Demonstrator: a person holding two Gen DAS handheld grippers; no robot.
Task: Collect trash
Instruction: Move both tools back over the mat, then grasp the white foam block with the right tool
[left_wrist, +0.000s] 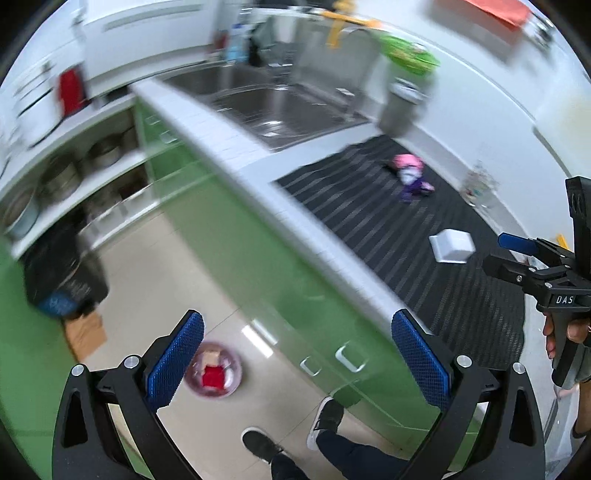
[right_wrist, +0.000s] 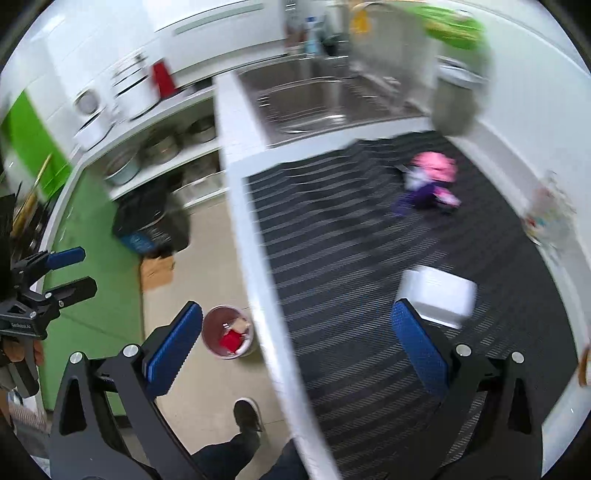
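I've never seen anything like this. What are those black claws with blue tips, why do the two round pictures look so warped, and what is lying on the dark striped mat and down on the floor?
The claws are two hand-held grippers; a person squeezes one in each hand. Each carries a wide-angle camera looking along its own fingers, which bends the picture.

One picture comes from the left gripper, the other from the right gripper. Each view also catches the other tool at its edge, with a hand on the grip. Both grippers are open and hold nothing.

On the dark striped counter mat lie a white square foam container and a crumpled pink and purple wrapper bundle. Behind is a steel sink. On the floor stands a small round bin with red and tan scraps in it, beside the person's dark shoes.
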